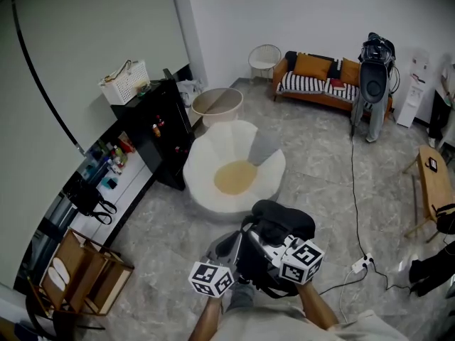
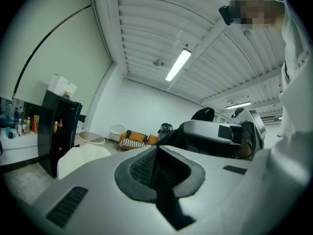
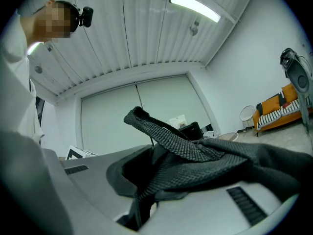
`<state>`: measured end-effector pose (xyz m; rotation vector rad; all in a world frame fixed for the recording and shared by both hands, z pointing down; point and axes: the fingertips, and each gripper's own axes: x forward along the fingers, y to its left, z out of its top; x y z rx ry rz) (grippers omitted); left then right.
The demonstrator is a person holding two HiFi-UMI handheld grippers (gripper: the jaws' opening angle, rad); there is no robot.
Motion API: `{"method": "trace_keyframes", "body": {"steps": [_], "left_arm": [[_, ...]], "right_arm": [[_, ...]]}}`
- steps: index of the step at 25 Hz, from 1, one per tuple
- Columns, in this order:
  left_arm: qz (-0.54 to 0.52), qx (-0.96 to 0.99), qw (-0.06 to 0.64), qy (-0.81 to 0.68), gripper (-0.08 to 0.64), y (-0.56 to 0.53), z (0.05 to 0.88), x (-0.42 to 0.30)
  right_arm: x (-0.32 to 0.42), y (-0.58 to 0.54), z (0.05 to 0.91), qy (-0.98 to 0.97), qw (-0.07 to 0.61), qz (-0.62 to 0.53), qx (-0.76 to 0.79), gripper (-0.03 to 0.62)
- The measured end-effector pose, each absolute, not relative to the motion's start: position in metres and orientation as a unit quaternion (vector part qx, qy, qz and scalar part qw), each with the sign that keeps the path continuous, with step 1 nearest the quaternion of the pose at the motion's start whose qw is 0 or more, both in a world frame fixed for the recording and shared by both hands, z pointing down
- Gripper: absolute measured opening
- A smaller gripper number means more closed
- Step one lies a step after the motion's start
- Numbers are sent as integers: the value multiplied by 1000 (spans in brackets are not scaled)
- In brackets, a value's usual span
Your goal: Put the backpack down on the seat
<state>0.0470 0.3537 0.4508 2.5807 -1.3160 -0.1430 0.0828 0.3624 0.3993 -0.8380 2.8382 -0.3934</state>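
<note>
A person stands over a grey stone-patterned floor with a black fabric backpack (image 1: 284, 222) carried low in the frame, short of the white petal-shaped armchair (image 1: 213, 148) that fills the centre of the head view. The right gripper (image 3: 151, 165) has its fingers clenched on a black woven strap (image 3: 171, 136) of the bag, and the webbing loops up and out of them towards the right of that gripper's view. The left gripper (image 2: 156, 165) shows its fingers pressed together. A dark strip runs down between them, but whether that is a pinched strap cannot be told. Seen from above, the bag sits just ahead of both grippers, closer to the right one (image 1: 274, 251) than the left (image 1: 229, 251), and clear of the chair's near rim. The chair's round tan seat cushion (image 1: 234, 177) lies straight up-frame from the fingers and slightly to the left, so the left hand is the one more nearly in line with it. The same chair shows pale at the lower left of the left gripper view (image 2: 80, 155). The bag appears to hang with its long axis upright from the strap, so the move ahead looks like a short carry forward and leftward over the rim, then a lowering onto the cushion.
</note>
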Motion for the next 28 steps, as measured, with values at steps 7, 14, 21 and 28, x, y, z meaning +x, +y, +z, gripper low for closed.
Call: {"method": "trace_keyframes", "body": {"steps": [7, 14, 21, 28], "left_arm": [[-57, 889, 123, -437, 35, 285, 452, 37], [-54, 896, 121, -424, 35, 218, 438, 12], [-62, 901, 113, -413, 35, 155, 429, -20], [-48, 902, 120, -412, 35, 125, 441, -45]], "right_arm": [[69, 301, 400, 947, 74, -126, -286, 49], [54, 231, 384, 940, 75, -120, -309, 49], [38, 167, 372, 935, 80, -104, -330, 49], [23, 126, 373, 929, 82, -102, -347, 49]]}}
